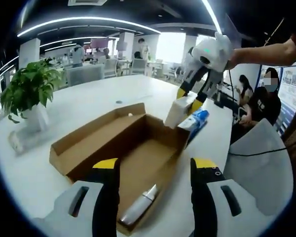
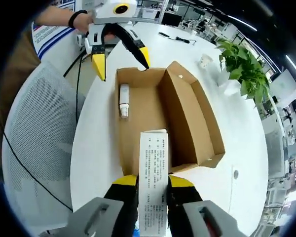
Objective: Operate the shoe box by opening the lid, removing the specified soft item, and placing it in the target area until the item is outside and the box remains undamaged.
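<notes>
Office room in left gripper view, ceiling light strips, desks behind; white table [image 1: 89,94] carries a green potted plant [image 1: 29,91] and an open brown cardboard shoe box [image 1: 133,148] with lid folded back; white tube-shaped bottle [image 1: 138,207] lies inside near the front; left gripper [image 1: 155,170] jaws wide apart above the box, holding nothing; right gripper [image 1: 193,96] beyond the far box end, clamped on a white soft pack [image 1: 180,111], blue-white packet [image 1: 196,121] just beside.

Right gripper view: table [image 2: 241,133], plant [image 2: 241,66], grey mesh chair [image 2: 39,128]; right gripper [image 2: 153,182] jaws pinch the pack [image 2: 154,180], printed face up, over the box [image 2: 187,113]; bottle [image 2: 124,98] in the box; left gripper [image 2: 122,59] spread at its far end.
</notes>
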Action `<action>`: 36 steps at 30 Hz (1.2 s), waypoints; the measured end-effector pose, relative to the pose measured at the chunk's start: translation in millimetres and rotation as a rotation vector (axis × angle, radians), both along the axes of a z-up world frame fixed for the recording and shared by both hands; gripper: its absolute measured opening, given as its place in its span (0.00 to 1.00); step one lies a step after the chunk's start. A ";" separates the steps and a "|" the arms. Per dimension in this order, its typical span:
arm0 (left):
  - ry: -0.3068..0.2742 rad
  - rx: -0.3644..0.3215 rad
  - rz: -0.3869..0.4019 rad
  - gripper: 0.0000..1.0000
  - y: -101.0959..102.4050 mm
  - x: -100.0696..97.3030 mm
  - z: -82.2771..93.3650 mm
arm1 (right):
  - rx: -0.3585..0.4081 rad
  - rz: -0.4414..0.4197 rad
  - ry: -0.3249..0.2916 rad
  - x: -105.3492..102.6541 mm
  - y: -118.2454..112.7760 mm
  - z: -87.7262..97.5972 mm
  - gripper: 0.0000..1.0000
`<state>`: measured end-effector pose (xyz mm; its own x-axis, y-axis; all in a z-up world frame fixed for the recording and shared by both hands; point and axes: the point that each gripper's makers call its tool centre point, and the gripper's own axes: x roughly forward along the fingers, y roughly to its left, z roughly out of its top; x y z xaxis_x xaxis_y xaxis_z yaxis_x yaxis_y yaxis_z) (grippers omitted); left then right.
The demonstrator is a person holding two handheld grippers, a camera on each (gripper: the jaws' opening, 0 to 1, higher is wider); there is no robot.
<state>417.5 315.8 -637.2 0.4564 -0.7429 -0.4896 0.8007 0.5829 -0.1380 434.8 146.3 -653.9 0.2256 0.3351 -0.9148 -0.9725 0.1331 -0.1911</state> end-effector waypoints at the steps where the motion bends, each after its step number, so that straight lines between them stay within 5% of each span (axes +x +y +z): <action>1: 0.000 0.001 -0.003 0.58 -2.2 -0.3 -0.2 | 0.001 -0.012 0.004 -0.6 -3.8 -1.5 0.17; 24: 0.018 0.035 -0.093 0.57 -49.0 -13.9 -7.7 | 0.023 -0.143 0.045 -41.1 -69.4 -28.2 0.17; 36: 0.019 0.034 -0.122 0.57 -64.9 -11.9 -5.6 | 0.016 -0.192 0.033 -33.7 -103.9 -20.8 0.17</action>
<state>405.6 250.9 -642.9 0.3536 -0.7755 -0.5230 0.8636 0.4854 -0.1359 401.1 42.4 -674.7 0.2568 0.3033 -0.9176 -0.9347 0.3195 -0.1559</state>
